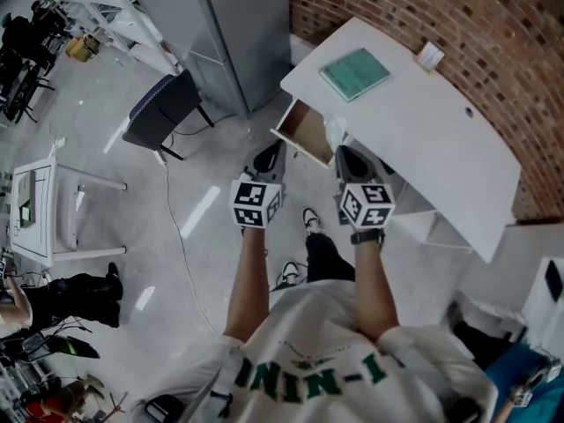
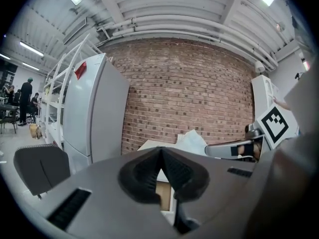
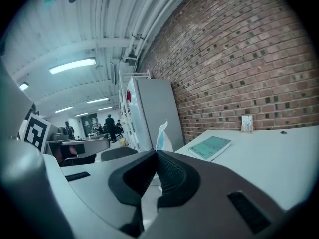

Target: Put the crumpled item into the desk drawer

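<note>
- Crumpled paper (image 3: 162,133) sticks up from the right claw (image 3: 157,157), which is pressed together on it at the open drawer's (image 1: 306,130) 3 o'clock edge.
- Left claw (image 1: 268,155) is pressed together and empty, at the drawer's 7 o'clock.
- Green book (image 1: 354,73) lies on the white bench (image 1: 423,130).

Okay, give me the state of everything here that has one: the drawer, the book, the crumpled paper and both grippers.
drawer: open.
book: closed, lying flat on the desk.
paper: crumpled, pinched in the right gripper, not yet in the drawer.
left gripper: fingers shut, nothing between them.
right gripper: fingers shut on the paper.
</note>
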A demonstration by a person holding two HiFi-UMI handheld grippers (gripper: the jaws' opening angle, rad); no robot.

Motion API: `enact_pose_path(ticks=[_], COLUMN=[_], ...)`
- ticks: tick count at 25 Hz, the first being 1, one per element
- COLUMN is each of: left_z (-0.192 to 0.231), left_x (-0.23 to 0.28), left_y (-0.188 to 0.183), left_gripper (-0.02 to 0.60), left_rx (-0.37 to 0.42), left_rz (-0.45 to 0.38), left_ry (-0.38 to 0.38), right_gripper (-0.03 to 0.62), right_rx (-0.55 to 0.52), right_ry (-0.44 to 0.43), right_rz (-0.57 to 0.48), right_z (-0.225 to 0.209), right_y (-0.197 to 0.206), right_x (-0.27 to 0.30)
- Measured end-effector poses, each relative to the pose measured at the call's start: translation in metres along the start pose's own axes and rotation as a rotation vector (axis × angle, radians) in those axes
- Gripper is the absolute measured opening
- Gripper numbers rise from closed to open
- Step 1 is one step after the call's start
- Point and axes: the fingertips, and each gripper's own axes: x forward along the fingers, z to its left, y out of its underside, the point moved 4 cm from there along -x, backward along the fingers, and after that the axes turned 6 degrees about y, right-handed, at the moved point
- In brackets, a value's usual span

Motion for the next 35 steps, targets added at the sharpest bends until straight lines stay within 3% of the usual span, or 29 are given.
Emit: enact_pose_path(ticks=[8,17,24,35], left_z=[0.021,0.044,0.052,0.067], left_x=[0.041,0.076,0.095,0.125], left_y=[0.03,0.06,0.095,0.137], left_gripper=[-0.006,-0.006,-0.006,-0.006], left_rx=[-0.021,-0.04,-0.092,-0.099], left_rz=[0.069,0.101,0.113,0.168], left_ry=[-0.012,0.008,0.021,0.051], right_gripper=[0.003,0.003,0.003,0.003], right_rx=[0.024,-0.032,-0.052,-0.073], right_ry=[-0.017,-0.041,-0.023,0.003], right_rz=[0.091,0.188,0.249,0.364], right_z=[-0.018,-0.031,-0.049,-0.075], right_y=[0.023,0.057,0.103,0.17], right_x=[0.048,0.09,0.117,0.159])
